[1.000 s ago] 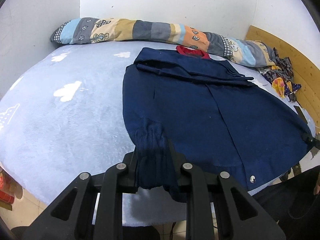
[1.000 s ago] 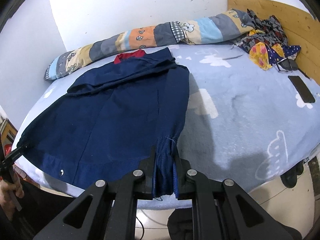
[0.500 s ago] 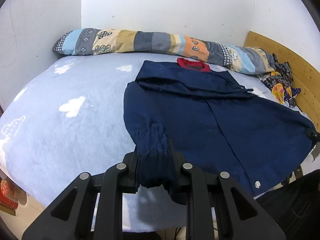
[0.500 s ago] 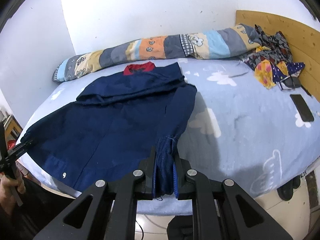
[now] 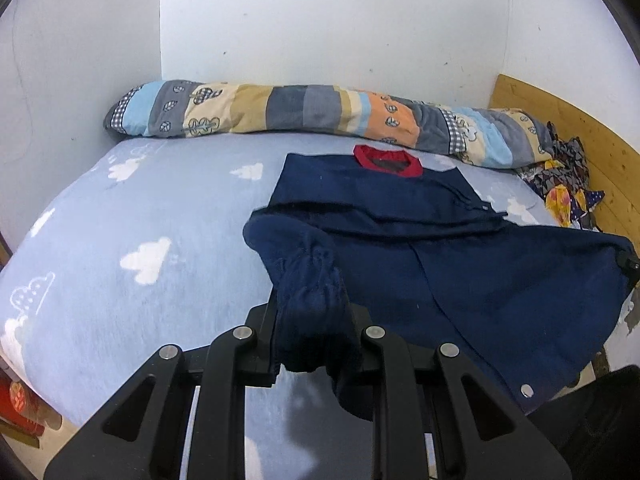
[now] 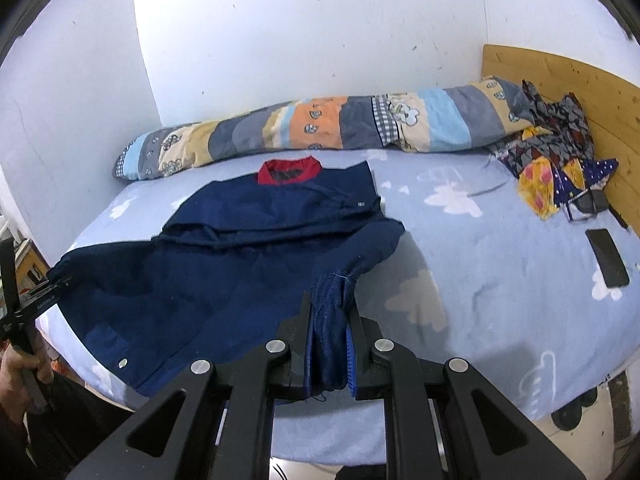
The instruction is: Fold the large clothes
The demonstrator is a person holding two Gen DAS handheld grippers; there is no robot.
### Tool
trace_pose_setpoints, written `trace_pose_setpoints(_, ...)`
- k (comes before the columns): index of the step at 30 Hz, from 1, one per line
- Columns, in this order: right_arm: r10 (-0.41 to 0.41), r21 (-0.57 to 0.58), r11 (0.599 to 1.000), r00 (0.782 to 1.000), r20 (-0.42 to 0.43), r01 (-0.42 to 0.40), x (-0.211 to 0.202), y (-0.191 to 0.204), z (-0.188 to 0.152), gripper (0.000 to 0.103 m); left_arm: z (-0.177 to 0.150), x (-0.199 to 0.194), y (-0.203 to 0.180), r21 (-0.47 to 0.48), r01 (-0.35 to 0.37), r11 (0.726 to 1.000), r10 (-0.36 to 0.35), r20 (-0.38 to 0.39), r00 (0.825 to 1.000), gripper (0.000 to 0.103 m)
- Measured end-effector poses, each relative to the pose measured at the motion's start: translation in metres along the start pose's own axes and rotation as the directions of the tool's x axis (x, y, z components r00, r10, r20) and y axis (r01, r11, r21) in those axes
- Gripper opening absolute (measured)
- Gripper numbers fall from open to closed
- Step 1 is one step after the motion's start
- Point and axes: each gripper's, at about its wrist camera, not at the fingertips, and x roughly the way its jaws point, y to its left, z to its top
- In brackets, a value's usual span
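A large navy jacket (image 5: 480, 280) with a red collar (image 5: 386, 159) lies spread on the light blue bed; it also shows in the right wrist view (image 6: 224, 272). My left gripper (image 5: 314, 340) is shut on the jacket's bunched left hem corner and holds it raised above the bed. My right gripper (image 6: 330, 356) is shut on the right hem corner, its ribbed edge bunched between the jaws. The sleeves lie folded across the chest. The other gripper shows at the far edge of each view, pinching the opposite corner (image 6: 40, 300).
A long patchwork bolster (image 5: 320, 116) lies along the wall at the back. A patterned cloth pile (image 6: 560, 168) and a black phone (image 6: 608, 256) lie on the bed's right side near the wooden headboard (image 6: 580, 80). The bed sheet (image 5: 100, 260) has cloud prints.
Both grippers have lifted and moved forward toward the collar, carrying the jacket's lower hem up off the bed. The lower part of the jacket now hangs raised.
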Motion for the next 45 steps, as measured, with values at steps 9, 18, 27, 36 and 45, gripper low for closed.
trace_pose_setpoints(9, 0.023, 0.001, 1.0, 0.999, 0.039, -0.023, 0.002, 0.001, 0.052, 0.012, 0.047, 0.007, 0.007, -0.025, -0.006, 1.0, 0.007, 0.026, 1.0, 0.018)
trace_pose_setpoints(18, 0.052, 0.021, 0.998, 0.998, 0.046, -0.053, 0.027, -0.007, 0.12, 0.012, 0.11, 0.04, 0.019, -0.08, 0.01, 0.997, -0.01, 0.003, 1.0, 0.018)
trace_pose_setpoints(27, 0.056, 0.061, 0.997, 0.998, -0.001, -0.056, 0.113, -0.028, 0.204, 0.012, 0.195, 0.134, 0.013, -0.071, 0.009, 0.997, -0.013, -0.061, 0.998, 0.018)
trace_pose_setpoints(36, 0.046, 0.132, 0.991, 0.992, -0.121, -0.03, 0.257, -0.047, 0.27, 0.013, 0.229, 0.292, 0.013, -0.122, -0.026, 0.992, -0.003, -0.239, 0.971, 0.019)
trace_pose_setpoints(45, 0.05, 0.294, 0.955, 0.95, -0.307, 0.045, 0.408, -0.059, 0.267, 0.034, 0.224, 0.383, 0.03, -0.187, -0.069, 0.98, 0.009, -0.309, 0.951, 0.063)
